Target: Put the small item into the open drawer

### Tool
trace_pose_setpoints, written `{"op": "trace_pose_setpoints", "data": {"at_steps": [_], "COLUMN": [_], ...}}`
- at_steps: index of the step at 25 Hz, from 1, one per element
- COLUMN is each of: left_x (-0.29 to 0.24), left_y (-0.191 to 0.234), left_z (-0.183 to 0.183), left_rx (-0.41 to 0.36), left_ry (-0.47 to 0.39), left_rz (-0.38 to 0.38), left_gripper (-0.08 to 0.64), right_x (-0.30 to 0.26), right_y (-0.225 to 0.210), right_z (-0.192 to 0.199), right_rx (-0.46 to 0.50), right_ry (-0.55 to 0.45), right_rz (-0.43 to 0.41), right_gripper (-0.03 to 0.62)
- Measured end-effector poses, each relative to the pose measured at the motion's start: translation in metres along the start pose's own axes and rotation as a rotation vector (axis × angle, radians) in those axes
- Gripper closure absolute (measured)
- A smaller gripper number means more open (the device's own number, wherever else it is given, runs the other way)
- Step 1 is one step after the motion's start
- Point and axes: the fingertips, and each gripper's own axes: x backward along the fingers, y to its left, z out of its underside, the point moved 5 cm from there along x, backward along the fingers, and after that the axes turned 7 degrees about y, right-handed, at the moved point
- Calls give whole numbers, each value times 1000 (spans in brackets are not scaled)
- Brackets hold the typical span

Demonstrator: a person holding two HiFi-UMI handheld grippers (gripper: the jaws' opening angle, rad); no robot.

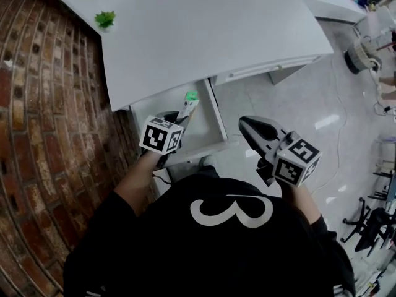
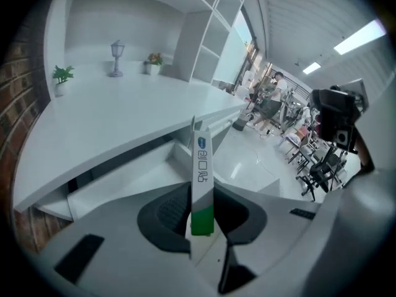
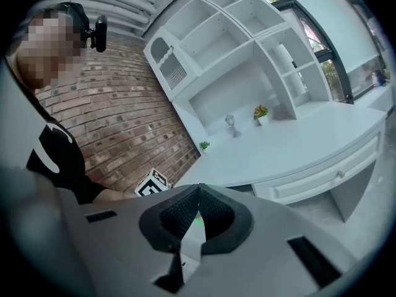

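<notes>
The small item is a white tube with a green end. My left gripper is shut on it and holds it above the open white drawer under the desk. In the left gripper view the tube stands upright between the pads of the left gripper, with the drawer below and ahead. My right gripper is shut and empty, over the floor just right of the drawer. In its own view the right gripper has its tips touching.
The white desk carries a small green plant near the brick wall. A closed drawer front sits under the desktop further along. Office chairs and people stand far off on the glossy floor.
</notes>
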Motion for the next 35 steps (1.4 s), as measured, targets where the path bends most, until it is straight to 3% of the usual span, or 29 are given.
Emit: {"op": "trace_pose_setpoints", "data": {"at_steps": [7,14,28,35], "left_x": [-49,-82,-119,-127], "left_y": [17,27,34,39], "left_z": [20,34,45,46], "left_rx": [-75,-114,-153,-147], "left_ry": [147,217,305,299], "left_rz": [-22,-28,-104,-133], "left_gripper": [469,469,468,468], "right_x": [4,5,9,12], "right_y": [-10,-23,-33,-27], "right_z": [7,16,17,13], "right_rx": [-19,-63,-94,-77], "right_ry": [20,15,21,41], "right_rz": [33,49,59,67], "right_gripper": [583,582,583,583]}}
